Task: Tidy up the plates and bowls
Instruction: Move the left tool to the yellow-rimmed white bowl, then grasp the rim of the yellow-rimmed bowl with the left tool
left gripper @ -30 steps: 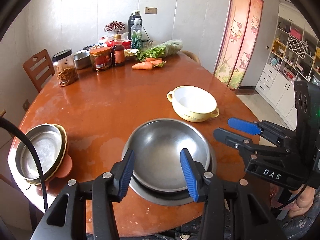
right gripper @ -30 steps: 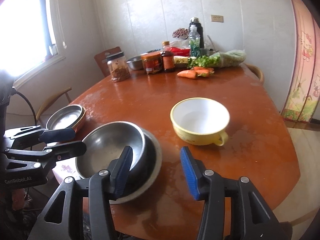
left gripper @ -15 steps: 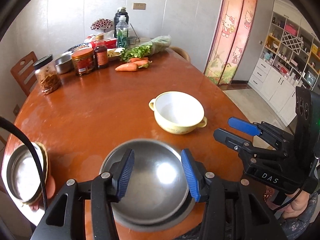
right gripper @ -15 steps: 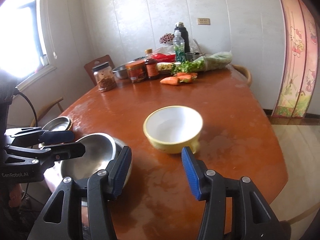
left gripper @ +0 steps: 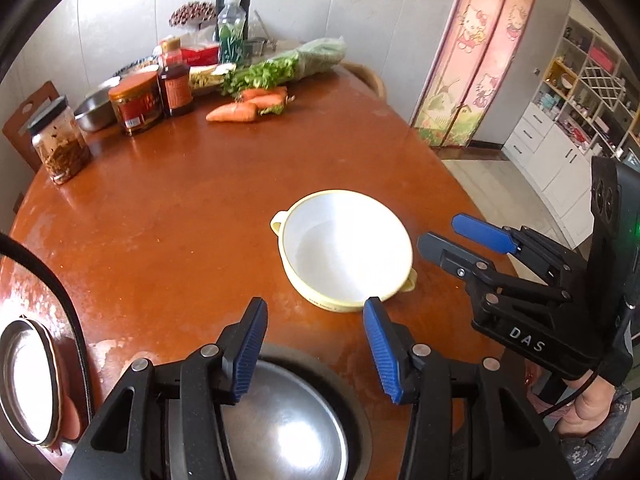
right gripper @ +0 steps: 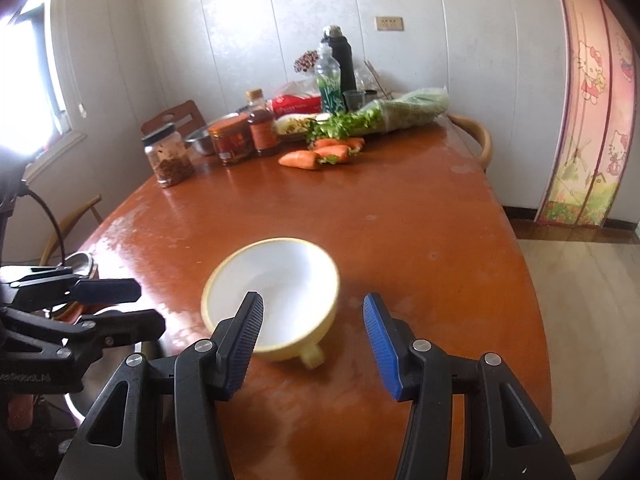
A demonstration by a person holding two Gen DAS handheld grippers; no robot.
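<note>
A yellow two-handled bowl (left gripper: 346, 248) with a white inside stands on the brown table (left gripper: 180, 220). My left gripper (left gripper: 316, 348) is open and empty, just short of that bowl's near rim and over a steel bowl (left gripper: 288, 420) that sits on a steel plate. My right gripper (right gripper: 314, 340) is open too. The yellow bowl (right gripper: 276, 292) lies just beyond its fingers, and its left pad overlaps the rim in the picture without pressing. Each gripper shows in the other's view: the right gripper (left gripper: 440, 234) beside the bowl's right handle, the left gripper (right gripper: 150, 307) at the bowl's left.
A stack of steel plates (left gripper: 28, 380) sits at the table's left edge. Jars (left gripper: 60, 140), bottles, carrots (left gripper: 236, 112) and bagged greens crowd the far end. Wooden chairs (right gripper: 476, 136) stand around the table. A person's hand (left gripper: 580, 416) holds the right gripper.
Both grippers have moved right across the table, away from the steel bowl and toward the yellow bowl. The steel bowl has slid to the bottom of the left wrist view.
</note>
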